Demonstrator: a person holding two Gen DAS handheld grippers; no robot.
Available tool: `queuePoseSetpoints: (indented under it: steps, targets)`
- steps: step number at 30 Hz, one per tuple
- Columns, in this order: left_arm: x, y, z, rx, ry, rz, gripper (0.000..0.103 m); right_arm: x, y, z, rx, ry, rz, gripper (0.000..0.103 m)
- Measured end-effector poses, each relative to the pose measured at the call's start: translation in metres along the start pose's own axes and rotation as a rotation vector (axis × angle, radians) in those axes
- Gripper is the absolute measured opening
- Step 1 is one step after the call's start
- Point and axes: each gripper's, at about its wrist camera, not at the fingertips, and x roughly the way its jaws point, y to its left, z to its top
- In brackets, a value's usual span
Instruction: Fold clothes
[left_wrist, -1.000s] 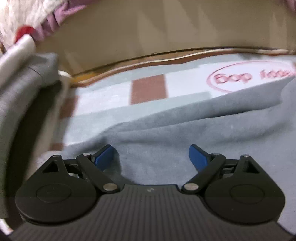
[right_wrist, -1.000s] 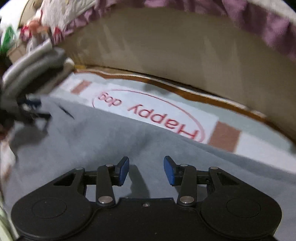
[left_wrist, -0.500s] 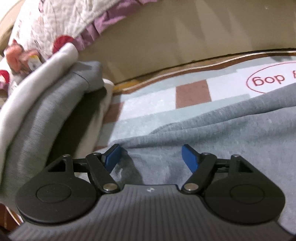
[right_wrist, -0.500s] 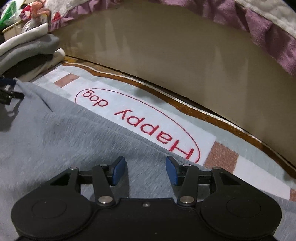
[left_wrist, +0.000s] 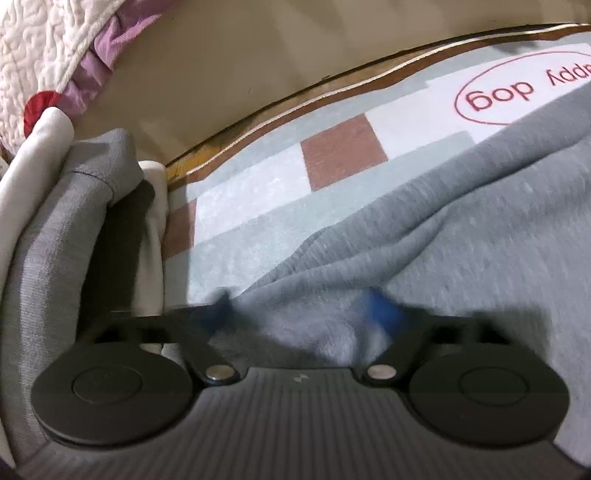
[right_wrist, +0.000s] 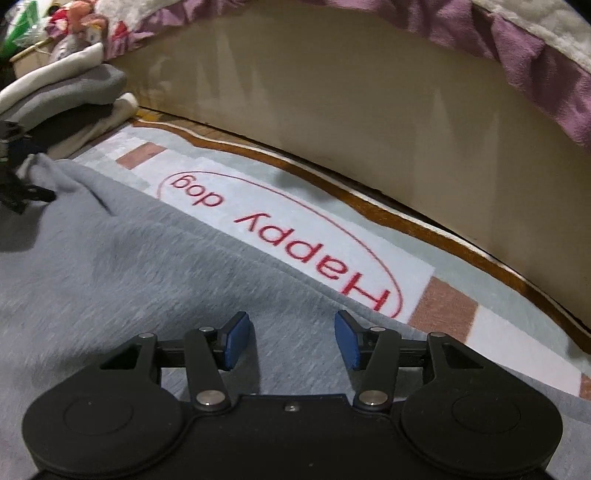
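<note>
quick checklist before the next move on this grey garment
1. Left gripper on the grey garment: blurred, fabric bunched between its fingers; grip cannot tell.
2. Right gripper open above the garment, holding nothing: ok.
3. Garment flat: not ok, creases run toward the left corner.
4. Stack of folded clothes beside the garment, apart from it: ok.
5. Mat bare beyond the garment's edge: ok.

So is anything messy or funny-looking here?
A little: the grey garment lies rumpled on the mat, with one corner bunched between the left gripper's blurred fingers. Nothing looks spilled or torn.
</note>
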Motion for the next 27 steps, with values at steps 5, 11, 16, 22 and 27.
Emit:
queuePoseSetpoints:
  steps: [5, 11, 16, 22, 27]
  targets:
    - [-0.025, -0.001, -0.003, -0.083, -0.057, 0.107, 0.003, 0.0, -0.001, -0.001, -0.005, -0.001, 0.021, 0.056]
    - [-0.03, 0.026, -0.01, -0.205, -0.131, 0.179, 0.003, 0.001, 0.004, 0.003, -0.008, 0.01, -0.034, 0.055]
    - [0.024, 0.008, -0.009, -0.159, -0.085, 0.223, 0.003, 0.004, 0.014, 0.005, -0.064, -0.005, -0.149, 0.063]
    - [0.027, 0.005, 0.003, -0.322, -0.027, 0.283, 0.015, -0.004, -0.025, 0.01, -0.029, 0.051, -0.324, 0.068]
    - [-0.045, -0.069, 0.029, -0.106, -0.334, 0.335, 0.069, -0.082, -0.103, -0.012, 0.188, 0.028, -0.366, 0.071]
